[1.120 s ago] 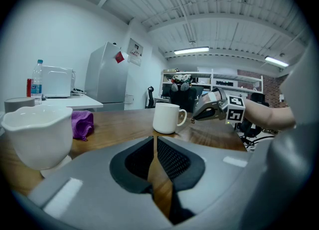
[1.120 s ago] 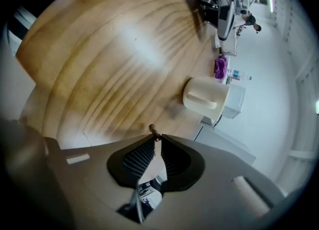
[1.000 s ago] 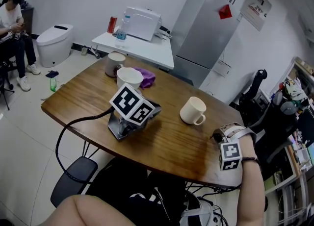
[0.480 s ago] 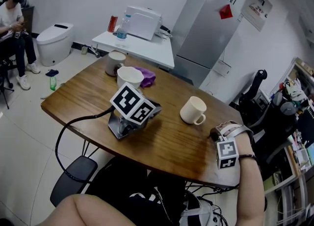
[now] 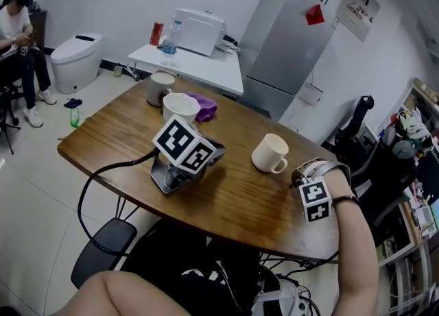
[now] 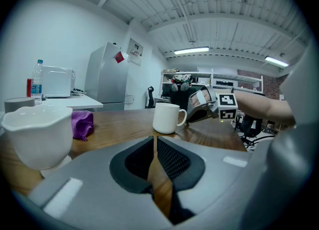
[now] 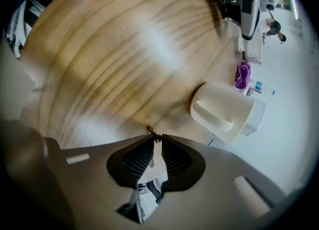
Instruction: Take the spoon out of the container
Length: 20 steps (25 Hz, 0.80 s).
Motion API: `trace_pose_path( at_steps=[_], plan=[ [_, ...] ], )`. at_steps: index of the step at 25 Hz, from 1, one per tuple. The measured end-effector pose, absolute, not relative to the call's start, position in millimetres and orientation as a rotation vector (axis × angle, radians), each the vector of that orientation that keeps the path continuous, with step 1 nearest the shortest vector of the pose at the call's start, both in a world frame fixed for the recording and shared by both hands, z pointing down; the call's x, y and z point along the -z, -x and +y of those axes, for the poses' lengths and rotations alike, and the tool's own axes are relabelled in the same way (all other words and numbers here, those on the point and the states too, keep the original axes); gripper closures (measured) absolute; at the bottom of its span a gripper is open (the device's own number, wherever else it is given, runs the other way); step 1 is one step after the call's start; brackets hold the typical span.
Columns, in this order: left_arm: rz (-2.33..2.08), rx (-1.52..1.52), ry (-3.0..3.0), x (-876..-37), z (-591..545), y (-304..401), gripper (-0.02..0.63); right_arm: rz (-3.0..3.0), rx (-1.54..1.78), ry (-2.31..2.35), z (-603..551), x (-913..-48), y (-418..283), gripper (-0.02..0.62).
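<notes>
Standing upright on the wooden table (image 5: 233,201), a cream handled mug (image 5: 269,153)

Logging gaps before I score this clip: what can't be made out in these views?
Inside of the white handled ceramic mug: its wall hides it in both gripper views; too small in the head view.
Right gripper view: dark speck at the fingers of the right gripper, too small to name.
Head view: grey round cup contents, too small.

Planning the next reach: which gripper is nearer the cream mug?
Right. The right gripper is close beside the cream mug, on its handle side; the left gripper lies farther off on the table.
</notes>
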<state>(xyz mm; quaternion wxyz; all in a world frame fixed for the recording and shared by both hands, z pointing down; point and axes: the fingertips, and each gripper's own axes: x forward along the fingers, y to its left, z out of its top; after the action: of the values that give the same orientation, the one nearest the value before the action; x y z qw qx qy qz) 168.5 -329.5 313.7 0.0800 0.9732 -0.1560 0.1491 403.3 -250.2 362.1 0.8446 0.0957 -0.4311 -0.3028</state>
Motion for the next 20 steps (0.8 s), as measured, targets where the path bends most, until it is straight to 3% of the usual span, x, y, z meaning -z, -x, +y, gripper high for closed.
trace_pose_path(
  at_steps=[6, 8, 10, 20],
  plan=[
    [-0.467, -0.446, -2.909, -313.8, -328.9, -168.4, 0.584, -0.845, 0.612, -0.020, -245.4, -364.8, -401.2, 0.543],
    [-0.466, -0.447, -2.911, -314.0, -329.0, -169.2, 0.584, -0.829, 0.580, 0.058, -236.4, -370.2, -400.2, 0.499],
    [-0.467, -0.448, -2.911, -314.0, -329.2, -168.9, 0.584, -0.807, 0.568, 0.107, -231.6, -374.6, -400.0, 0.494],
    [-0.468, -0.447, -2.912, -313.5, -328.5, -168.6, 0.584, -0.859, 0.623, -0.009, -234.6, -364.1, -399.6, 0.491]
  ],
)
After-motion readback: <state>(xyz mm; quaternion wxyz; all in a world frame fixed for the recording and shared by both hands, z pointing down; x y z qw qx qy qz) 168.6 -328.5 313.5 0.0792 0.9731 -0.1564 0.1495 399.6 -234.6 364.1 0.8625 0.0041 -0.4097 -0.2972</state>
